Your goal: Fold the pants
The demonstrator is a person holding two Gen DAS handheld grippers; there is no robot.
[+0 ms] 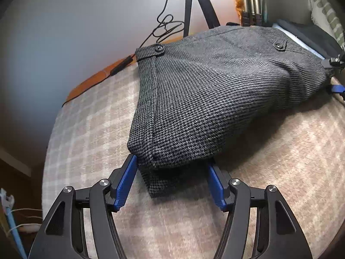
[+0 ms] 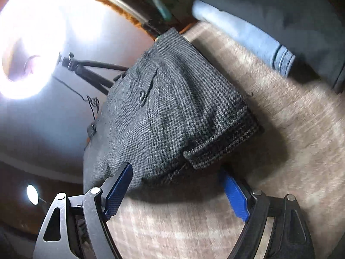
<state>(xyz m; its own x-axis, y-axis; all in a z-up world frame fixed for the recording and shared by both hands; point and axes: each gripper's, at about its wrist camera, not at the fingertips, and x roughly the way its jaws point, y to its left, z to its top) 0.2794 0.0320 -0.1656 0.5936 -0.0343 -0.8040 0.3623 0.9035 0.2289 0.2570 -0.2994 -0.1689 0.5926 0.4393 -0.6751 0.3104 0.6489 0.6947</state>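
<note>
The pants [image 1: 207, 95] are dark grey houndstooth, folded into a thick bundle on a plaid blanket [image 1: 269, 172], waistband and buttons facing up. My left gripper [image 1: 172, 164] is open, its blue pads on either side of the near folded corner, holding nothing. In the right wrist view the pants [image 2: 168, 116] lie the same way, with the cuff ends sticking out at the near edge. My right gripper [image 2: 175, 170] is open, straddling that edge. Its fingertips [image 1: 335, 61] also show at the far right of the left wrist view, beside the pants.
A stack of folded clothes, light blue [image 2: 243, 34] and dark, lies on the blanket beyond the pants. A black tripod [image 1: 189, 6] and a loose cable [image 1: 166, 26] stand past the bed's far edge. A bright lamp [image 2: 28, 43] glares at the left.
</note>
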